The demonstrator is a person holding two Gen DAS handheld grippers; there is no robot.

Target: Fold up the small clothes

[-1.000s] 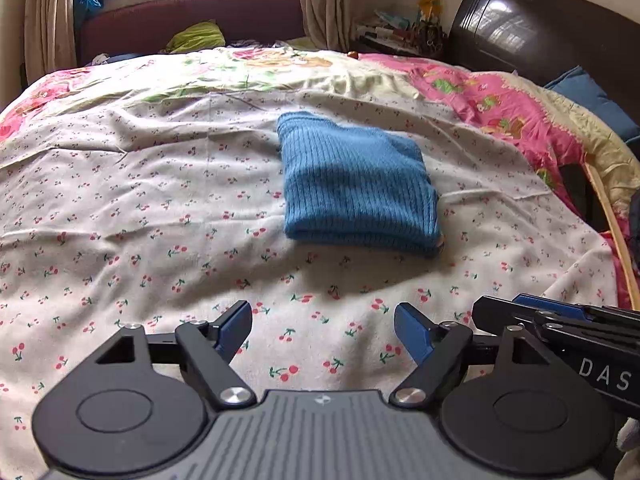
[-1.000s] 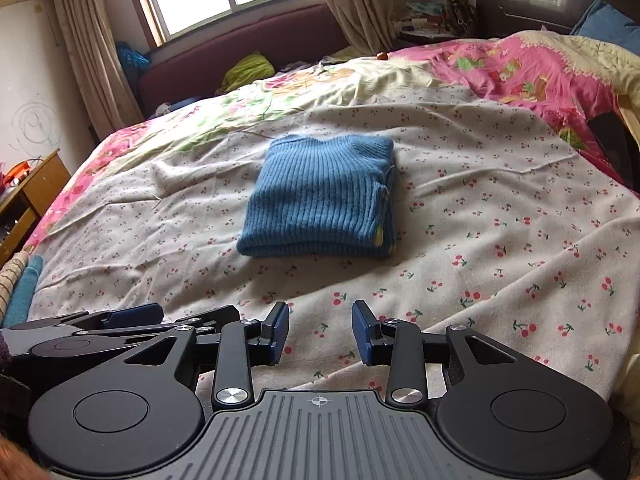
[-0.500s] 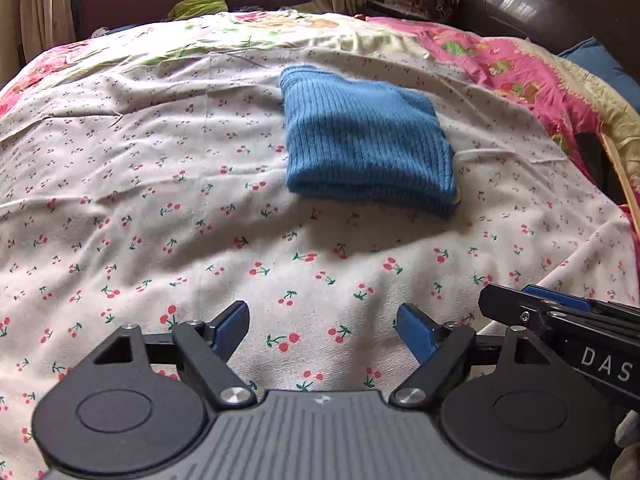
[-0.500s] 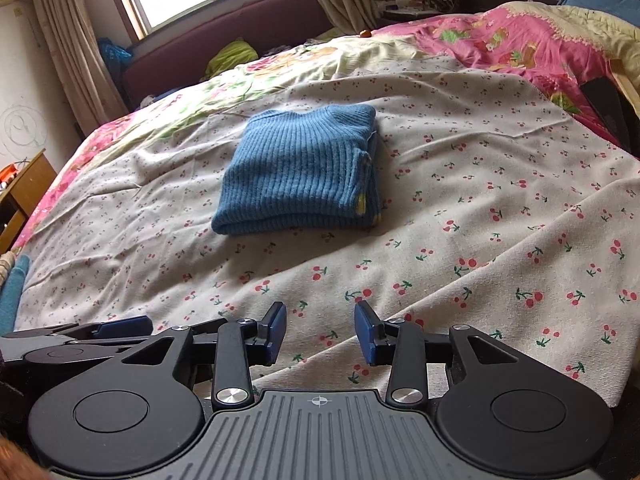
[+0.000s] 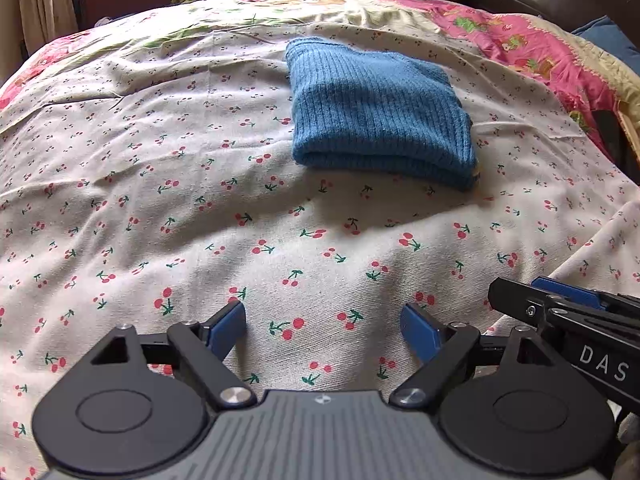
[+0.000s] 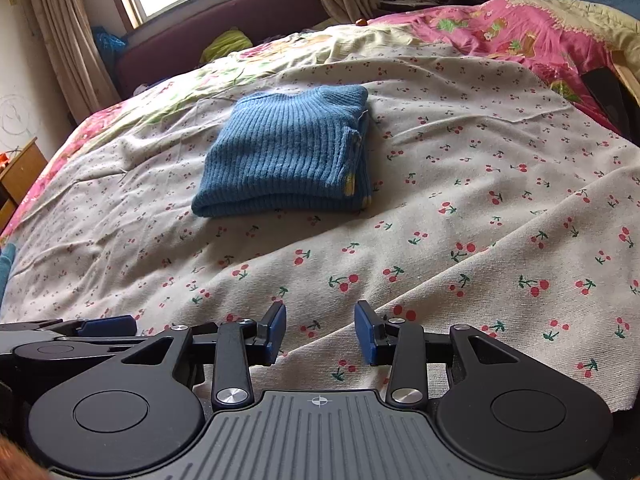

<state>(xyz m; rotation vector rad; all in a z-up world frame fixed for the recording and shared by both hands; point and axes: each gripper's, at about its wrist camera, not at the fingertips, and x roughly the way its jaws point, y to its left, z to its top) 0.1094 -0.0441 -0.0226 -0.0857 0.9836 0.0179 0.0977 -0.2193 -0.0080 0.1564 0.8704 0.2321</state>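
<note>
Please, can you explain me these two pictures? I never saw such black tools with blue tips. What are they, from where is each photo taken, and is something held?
No robot arm is here. A person holds one hand-held gripper in each hand, and each carries a fisheye camera looking forward along its two fingers. One picture comes from the left hand-held gripper, whose jaws are opening with nothing between them; the other from the right hand-held gripper, open and also empty. Each tool shows at the edge of the other's picture. Ahead, on a cherry-print bedsheet, lies a folded blue knit sweater, apart from both tools. Nothing is held.
</note>
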